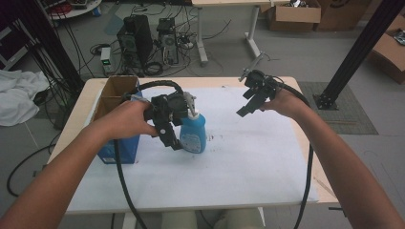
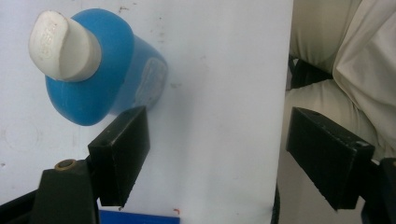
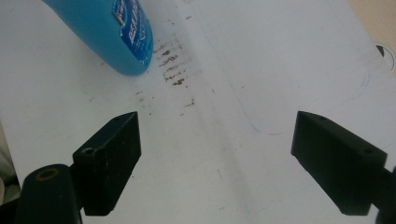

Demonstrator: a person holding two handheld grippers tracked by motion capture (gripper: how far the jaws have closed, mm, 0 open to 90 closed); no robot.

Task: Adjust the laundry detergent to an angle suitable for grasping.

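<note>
A: The blue bottle [image 1: 193, 134] stands upright on the counter [image 1: 248, 162], left of centre, just beside the left claw [image 1: 173, 129].

B: Both claws gape, holding nothing; the right claw [image 1: 249, 102] hangs well apart. Smooth plastic, probably slippery: grip the body, not the white cap [image 2: 63, 45].

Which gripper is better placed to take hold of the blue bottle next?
Left, probably. The left gripper hovers right at the blue bottle, jaws open, the bottle just off one jaw. The right gripper, also open, hangs farther off over the white sheet.
</note>
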